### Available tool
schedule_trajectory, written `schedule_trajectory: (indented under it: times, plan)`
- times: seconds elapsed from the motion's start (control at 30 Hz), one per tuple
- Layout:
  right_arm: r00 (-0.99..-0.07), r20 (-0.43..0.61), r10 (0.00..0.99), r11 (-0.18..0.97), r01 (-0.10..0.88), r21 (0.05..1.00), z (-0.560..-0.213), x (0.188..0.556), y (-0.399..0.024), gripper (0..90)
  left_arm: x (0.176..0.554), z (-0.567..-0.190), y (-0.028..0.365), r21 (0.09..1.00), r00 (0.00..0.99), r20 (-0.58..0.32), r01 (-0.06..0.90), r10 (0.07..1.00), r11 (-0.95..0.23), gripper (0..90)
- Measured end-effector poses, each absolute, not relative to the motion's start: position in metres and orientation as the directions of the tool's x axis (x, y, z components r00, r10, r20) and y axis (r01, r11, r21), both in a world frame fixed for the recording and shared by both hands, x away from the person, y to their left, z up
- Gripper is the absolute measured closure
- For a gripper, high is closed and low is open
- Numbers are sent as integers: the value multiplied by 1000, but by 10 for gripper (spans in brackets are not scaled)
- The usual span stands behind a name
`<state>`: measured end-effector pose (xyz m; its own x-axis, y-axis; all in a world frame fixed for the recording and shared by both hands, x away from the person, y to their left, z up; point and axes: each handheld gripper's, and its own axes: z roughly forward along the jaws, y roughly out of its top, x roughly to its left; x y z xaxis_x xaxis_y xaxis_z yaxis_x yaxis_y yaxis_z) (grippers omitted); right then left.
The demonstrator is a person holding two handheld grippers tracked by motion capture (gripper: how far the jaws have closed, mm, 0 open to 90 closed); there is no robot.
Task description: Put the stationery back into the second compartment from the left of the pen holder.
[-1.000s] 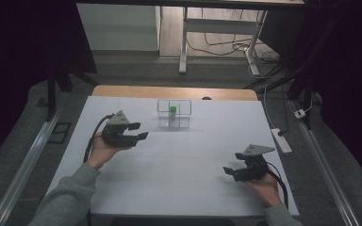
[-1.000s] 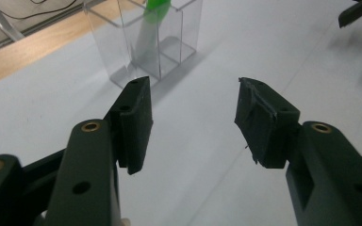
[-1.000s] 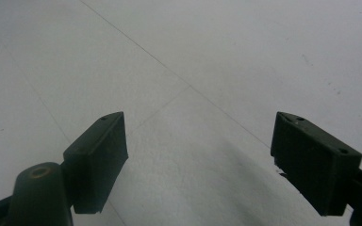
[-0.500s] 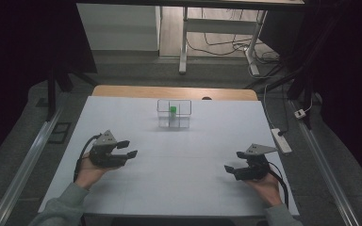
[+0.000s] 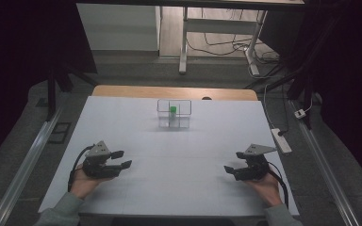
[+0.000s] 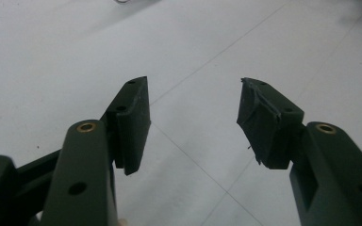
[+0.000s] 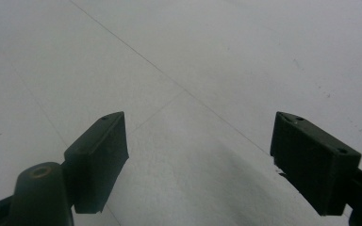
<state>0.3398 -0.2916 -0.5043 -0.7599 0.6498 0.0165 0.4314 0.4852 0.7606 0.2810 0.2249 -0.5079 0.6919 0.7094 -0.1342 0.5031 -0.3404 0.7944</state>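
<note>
Left black two-jaw gripper (image 5: 120,159) sits low at the near left of the white table (image 5: 179,188), held in the person's left hand (image 5: 82,181), jaws spread wide and nothing between them. Along its own view the left gripper (image 6: 193,117) shows two dark pads well apart over bare white surface crossed by thin seam lines, and the pad on the right of that view looks ragged at its edge. Over on the near right, the right black two-jaw gripper (image 5: 232,168) rests in the right hand (image 5: 264,186), its grey three-cornered plate on top, jaws pointing inward toward the table's middle. From its own camera the right gripper (image 7: 198,136) is spread too, pads far apart, empty, with plain tabletop beneath. Far across the table, well apart from both grippers, stands a small clear divided box (image 5: 174,114), and a small green object (image 5: 173,109) sits inside it, in a rear compartment. A black cable (image 5: 78,160) loops from the left gripper.
</note>
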Motion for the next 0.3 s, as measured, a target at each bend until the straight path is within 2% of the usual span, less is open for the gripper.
schedule_trajectory:
  times: [0.3]
  plan:
    - [-760,14,650,485,429,762,-504,339,-291,193,282,-510,225,789,688,-125,506,715,-349,413]
